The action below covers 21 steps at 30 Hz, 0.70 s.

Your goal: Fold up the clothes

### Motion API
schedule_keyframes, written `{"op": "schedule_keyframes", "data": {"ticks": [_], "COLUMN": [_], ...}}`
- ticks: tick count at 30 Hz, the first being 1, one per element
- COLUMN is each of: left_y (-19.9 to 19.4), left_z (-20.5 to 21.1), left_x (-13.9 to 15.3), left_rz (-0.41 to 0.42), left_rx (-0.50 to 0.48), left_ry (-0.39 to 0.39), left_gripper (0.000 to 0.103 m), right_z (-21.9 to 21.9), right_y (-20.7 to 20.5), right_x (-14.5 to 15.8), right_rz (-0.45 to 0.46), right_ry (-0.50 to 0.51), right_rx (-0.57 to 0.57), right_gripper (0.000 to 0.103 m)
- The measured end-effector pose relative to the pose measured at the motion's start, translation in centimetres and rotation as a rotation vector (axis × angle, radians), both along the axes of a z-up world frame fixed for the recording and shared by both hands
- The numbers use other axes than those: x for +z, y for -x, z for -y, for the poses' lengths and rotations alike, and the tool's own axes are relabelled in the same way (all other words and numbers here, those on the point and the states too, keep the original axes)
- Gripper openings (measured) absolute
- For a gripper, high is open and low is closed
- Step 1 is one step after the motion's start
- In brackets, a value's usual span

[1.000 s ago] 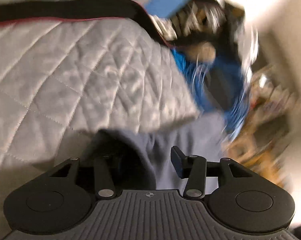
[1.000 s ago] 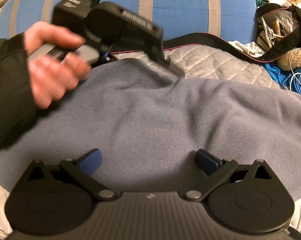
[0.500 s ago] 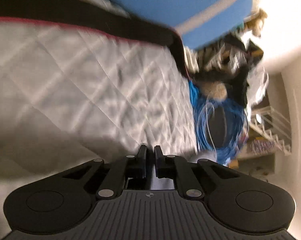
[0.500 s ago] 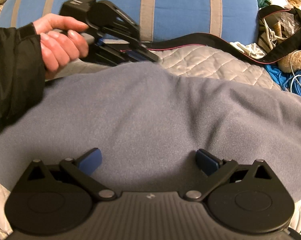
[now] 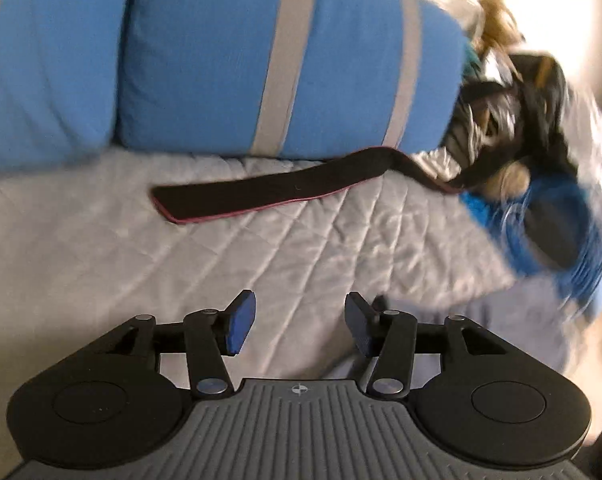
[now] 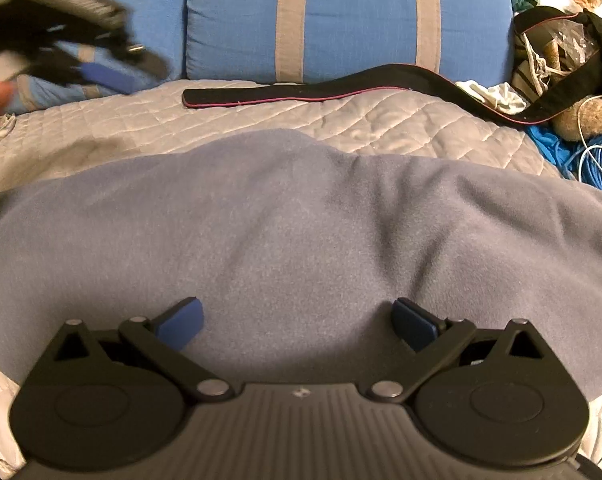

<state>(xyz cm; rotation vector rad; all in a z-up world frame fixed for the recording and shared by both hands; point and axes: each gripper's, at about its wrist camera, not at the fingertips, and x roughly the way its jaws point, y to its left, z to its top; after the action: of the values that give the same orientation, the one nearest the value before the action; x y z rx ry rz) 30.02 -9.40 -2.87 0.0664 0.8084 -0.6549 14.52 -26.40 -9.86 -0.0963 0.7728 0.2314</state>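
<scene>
The left gripper [image 5: 297,326] has nothing between its opening fingers, above the quilted bedspread [image 5: 181,264]. The right gripper [image 6: 297,322] hovers with fingers spread wide, empty, over the grey-blue fleece garment [image 6: 301,220] lying across mid-frame, blue pillows [image 6: 349,16] beyond.

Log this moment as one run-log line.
task: fold clothes | left gripper: jaws opening, empty, above quilt | right gripper: open, over grey fleece | fleece: flat, unheld
</scene>
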Motion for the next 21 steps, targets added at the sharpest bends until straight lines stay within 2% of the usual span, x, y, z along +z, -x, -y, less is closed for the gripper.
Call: {"op": "schedule_keyframes", "data": {"ticks": [2,5,10,13,21], "left_y": [2.2,4.4,4.8,5.0,6.3], "left_z": [-0.7,-1.8,-4.7,-6.2,-7.3], "left_x": [0.1,-0.5,-1.3,-2.1,-3.7], "left_rz": [0.078,0.154,0.151,0.121,0.121], "left_rx": [0.014,0.005,0.009,-0.010,-0.085], "left_ry": [-0.070,-0.179,-0.229,-0.253,-0.308], "left_gripper": [0.048,0.048,0.047,0.037,0.032], "right_z": [0.0,0.2,0.3,0.1,-0.2], "right_y": [0.0,0.1,0.2,0.2,0.1], "right_x": [0.1,0.2,0.6,0.7,0.5], "right_rz": [0.000,0.001,0.018,0.025,0.031], "right_ry": [-0.005,-0.024,-0.061,-0.062,-0.044], "right_rx": [-0.006,-0.015,-0.021,-0.028,-0.033], "right_gripper": [0.103,0.103,0.103,0.103,0.103]}}
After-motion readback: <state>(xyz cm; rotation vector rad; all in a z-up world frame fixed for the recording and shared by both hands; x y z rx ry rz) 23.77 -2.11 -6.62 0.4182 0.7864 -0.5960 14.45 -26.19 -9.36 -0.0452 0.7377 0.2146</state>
